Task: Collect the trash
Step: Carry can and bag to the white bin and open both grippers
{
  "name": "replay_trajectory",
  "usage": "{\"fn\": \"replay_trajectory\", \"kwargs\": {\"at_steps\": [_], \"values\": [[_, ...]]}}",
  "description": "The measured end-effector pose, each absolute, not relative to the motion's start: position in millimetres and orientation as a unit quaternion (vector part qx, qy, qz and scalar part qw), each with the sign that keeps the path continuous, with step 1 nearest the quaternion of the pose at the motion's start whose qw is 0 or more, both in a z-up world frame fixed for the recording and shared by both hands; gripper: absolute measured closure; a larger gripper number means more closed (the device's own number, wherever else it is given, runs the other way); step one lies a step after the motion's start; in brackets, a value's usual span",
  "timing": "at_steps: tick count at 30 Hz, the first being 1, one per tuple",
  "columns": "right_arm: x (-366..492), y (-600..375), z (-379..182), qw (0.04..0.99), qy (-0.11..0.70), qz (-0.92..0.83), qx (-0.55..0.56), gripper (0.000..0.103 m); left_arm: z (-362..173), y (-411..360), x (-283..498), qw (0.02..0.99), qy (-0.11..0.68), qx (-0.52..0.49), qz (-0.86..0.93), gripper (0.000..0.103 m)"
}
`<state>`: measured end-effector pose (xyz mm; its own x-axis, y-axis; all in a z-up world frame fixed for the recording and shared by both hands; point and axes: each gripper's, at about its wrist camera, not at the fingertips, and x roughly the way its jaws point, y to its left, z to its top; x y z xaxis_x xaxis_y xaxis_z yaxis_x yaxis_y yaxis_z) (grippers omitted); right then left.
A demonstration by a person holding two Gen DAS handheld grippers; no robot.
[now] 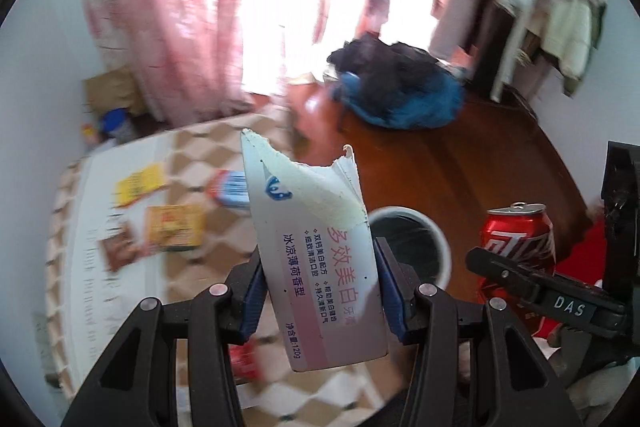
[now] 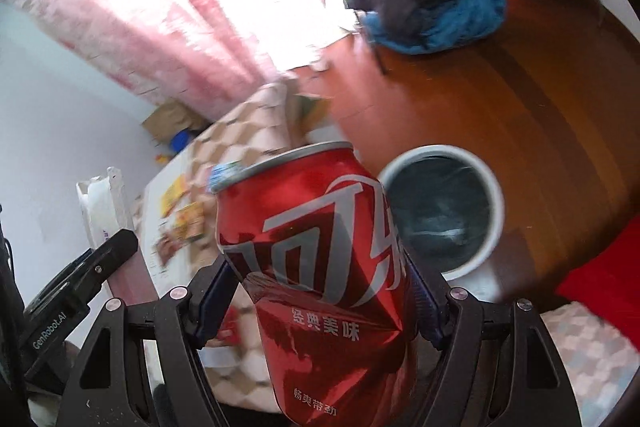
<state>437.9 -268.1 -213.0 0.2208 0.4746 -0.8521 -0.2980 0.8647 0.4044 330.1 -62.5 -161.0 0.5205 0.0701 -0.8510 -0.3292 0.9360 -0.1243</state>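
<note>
The torn toothpaste box is pinched upright in our left gripper over the table's edge, beside the dented red can clamped in our right gripper, the open-mouthed bin standing just beyond on bare wooden floor.

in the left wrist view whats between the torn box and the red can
The white bin with a dark liner shows between the torn box in the left gripper and the red can, standing farther back on the wooden floor.
</note>
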Motion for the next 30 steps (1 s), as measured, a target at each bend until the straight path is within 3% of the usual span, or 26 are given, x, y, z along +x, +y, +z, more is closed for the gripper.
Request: {"fn": "replay_trajectory", "kwargs": {"at_steps": [10,17,18,19,21,22,24,26,30], "values": [[527,-344,-305,0.750,0.632,0.176,0.083,0.026,-284,-124,464,0.774,0.598,-0.207,0.007,0.055],[565,-360,-375,0.717,0.672,0.159,0.094,0.026,-345,-146,512,0.717,0.670,-0.192,0.009,0.053],[571,-356,-385,0.712,0.677,0.160,0.095,0.025,-350,-146,513,0.713,0.675,-0.190,0.011,0.049],[575,-356,-394,0.708,0.681,0.158,0.097,0.025,-355,-146,514,0.707,0.681,-0.190,0.015,0.036],[584,-350,-414,0.698,0.691,0.157,0.102,0.023,-360,-148,514,0.702,0.686,-0.190,0.026,0.020],[587,-347,-424,0.690,0.699,0.158,0.104,0.012,-362,-146,514,0.699,0.688,-0.189,0.033,0.017],[589,-348,-436,0.679,0.710,0.152,0.109,0.003,-363,-142,509,0.693,0.692,-0.194,0.047,0.013],[585,-348,-440,0.676,0.714,0.148,0.111,0.003,-365,-139,507,0.695,0.691,-0.189,0.065,0.002],[571,-352,-433,0.685,0.709,0.142,0.087,0.001,-350,-137,492,0.717,0.674,-0.152,0.095,0.002]]}}
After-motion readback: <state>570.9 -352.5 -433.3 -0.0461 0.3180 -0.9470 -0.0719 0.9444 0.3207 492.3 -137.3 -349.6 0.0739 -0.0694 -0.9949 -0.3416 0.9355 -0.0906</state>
